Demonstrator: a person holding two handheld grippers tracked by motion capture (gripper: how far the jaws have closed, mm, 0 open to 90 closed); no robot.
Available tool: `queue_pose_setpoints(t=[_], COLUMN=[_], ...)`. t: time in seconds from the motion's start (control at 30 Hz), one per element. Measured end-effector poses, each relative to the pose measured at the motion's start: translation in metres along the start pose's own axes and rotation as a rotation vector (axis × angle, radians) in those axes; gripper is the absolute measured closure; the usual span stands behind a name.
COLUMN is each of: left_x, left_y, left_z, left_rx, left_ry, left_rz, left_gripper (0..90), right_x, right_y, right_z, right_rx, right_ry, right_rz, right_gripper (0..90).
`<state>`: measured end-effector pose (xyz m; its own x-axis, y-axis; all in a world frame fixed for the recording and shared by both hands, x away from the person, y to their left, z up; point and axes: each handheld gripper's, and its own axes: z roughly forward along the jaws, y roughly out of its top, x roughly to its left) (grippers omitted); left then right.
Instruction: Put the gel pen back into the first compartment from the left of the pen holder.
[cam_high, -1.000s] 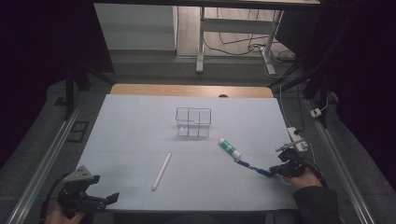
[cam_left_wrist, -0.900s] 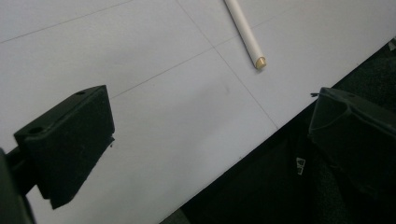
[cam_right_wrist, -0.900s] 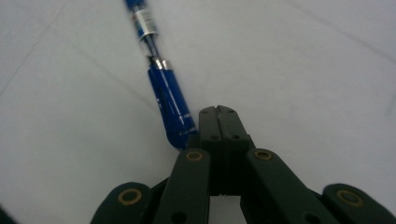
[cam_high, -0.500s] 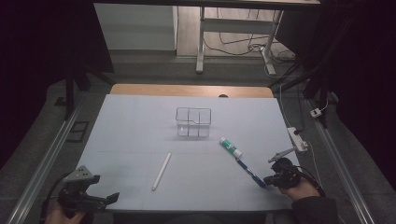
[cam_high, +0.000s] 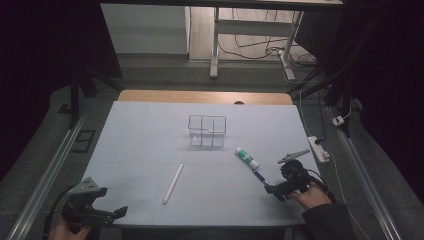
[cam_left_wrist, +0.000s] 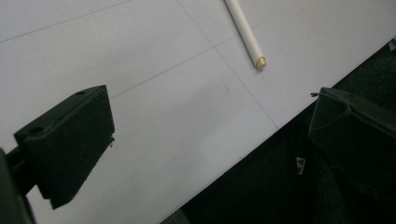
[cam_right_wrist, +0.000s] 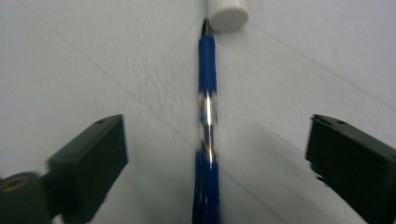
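Left gripper (cam_left_wrist: 205, 140): jaws spread wide, nothing between them, held over the white table (cam_left_wrist: 140, 70) edge. White stick (cam_left_wrist: 245, 32) lies ahead, tan-tipped end nearest, untouched.

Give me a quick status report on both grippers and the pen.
Right gripper open, jaws straddling the blue pen on the mat. Left gripper open, idle at the near edge. Pen tip beside the white tube.

1. Dim room; the white table (cam_high: 150, 150) is evenly, softly lit, its surroundings near black.
2. Between the right gripper (cam_right_wrist: 215, 154) fingers, the blue pen (cam_right_wrist: 207, 93) blurs, with glare on its clear barrel.
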<state>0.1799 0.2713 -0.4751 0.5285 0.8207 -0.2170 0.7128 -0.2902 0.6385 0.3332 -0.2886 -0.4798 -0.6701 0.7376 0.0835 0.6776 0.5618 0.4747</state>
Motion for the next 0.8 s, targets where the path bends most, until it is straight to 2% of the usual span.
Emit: queue_pose_setpoints(t=[0.03, 0.13, 0.2, 0.27, 0.37, 0.53, 0.63, 0.7, 0.73, 0.77, 0.8], left_x=[0.000, 0.000, 0.000, 0.000, 0.000, 0.000, 0.000, 0.000, 0.000, 0.000, 0.000], left_y=[0.000, 0.000, 0.000, 0.000, 0.000, 0.000, 0.000, 0.000, 0.000, 0.000, 0.000], left_z=[0.000, 0.000, 0.000, 0.000, 0.000, 0.000, 0.000, 0.000, 0.000, 0.000, 0.000], left_rx=[0.000, 0.000, 0.000, 0.002, 0.002, 0.002, 0.002, 0.003, 0.003, 0.003, 0.003], left_ry=[0.000, 0.000, 0.000, 0.000, -0.001, -0.001, -0.001, 0.001, 0.002, 0.002, 0.002], left_rz=[0.000, 0.000, 0.000, 0.001, 0.001, 0.001, 0.001, 0.003, 0.004, 0.004, 0.004], left_gripper=[0.4, 0.4, 0.4, 0.4, 0.4, 0.4, 0.4, 0.4, 0.4, 0.4, 0.4], right_x=[0.001, 0.003, 0.003, 0.003, 0.004, 0.007, 0.010, 0.012, 0.015, 0.015, 0.016], right_y=[0.003, 0.009, 0.013, 0.016, 0.019, 0.025, 0.029, 0.032, 0.035, 0.035, 0.036], right_z=[0.003, 0.011, 0.016, 0.021, 0.029, 0.041, 0.044, 0.045, 0.045, 0.045, 0.044], right_rx=[-0.001, 0.007, 0.005, 0.014, 0.038, 0.084, 0.098, 0.108, 0.117, 0.117, 0.118], right_ry=[0.001, -0.028, -0.056, -0.038, -0.037, -0.054, -0.078, -0.082, -0.079, -0.079, -0.077], right_rz=[-0.006, -0.036, -0.032, -0.033, -0.052, -0.084, -0.111, -0.135, -0.156, -0.156, -0.162], right_gripper=[0.2, 0.0, 0.0, 0.0, 0.0, 0.7, 9.8, 19.8, 30.7, 30.7, 36.7])
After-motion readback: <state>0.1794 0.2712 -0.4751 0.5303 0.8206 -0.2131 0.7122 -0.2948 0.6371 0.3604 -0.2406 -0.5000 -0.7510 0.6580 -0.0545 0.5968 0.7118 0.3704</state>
